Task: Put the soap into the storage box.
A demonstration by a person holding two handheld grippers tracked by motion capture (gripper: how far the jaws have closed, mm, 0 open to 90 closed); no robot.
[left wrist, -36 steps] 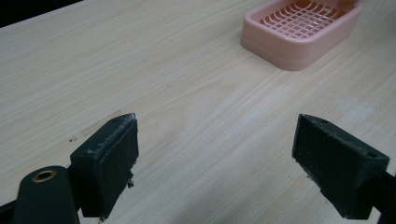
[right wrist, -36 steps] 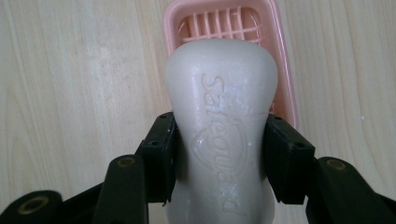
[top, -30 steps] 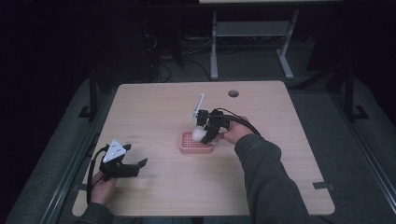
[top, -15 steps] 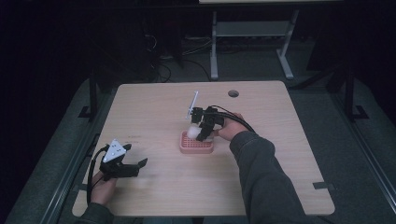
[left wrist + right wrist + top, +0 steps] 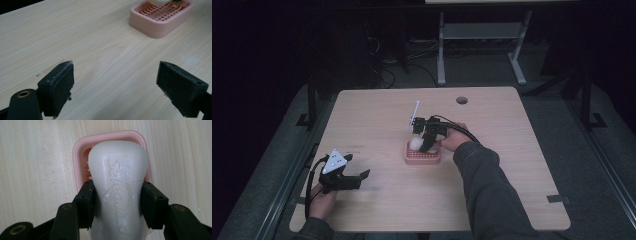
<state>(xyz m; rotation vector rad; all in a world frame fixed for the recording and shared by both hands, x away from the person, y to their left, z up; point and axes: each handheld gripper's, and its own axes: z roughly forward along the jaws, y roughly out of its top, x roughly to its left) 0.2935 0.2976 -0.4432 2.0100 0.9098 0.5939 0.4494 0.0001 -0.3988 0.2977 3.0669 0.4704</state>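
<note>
The left gripper (image 5: 354, 179) is held low near the table's near left corner by the left hand (image 5: 319, 197), its two black jaws spread wide with nothing between them. The right forearm, in a dark sleeve, is stretched forward from the bottom edge, and the right gripper (image 5: 426, 145) is held by the right hand (image 5: 454, 140), pointed downward. Its jaws are clamped on both sides of a white bar.

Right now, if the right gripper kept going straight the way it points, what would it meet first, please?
Probably the pink plastic soap dish: the right gripper holds the white soap bar directly over it, though the remaining gap is unclear.
</note>
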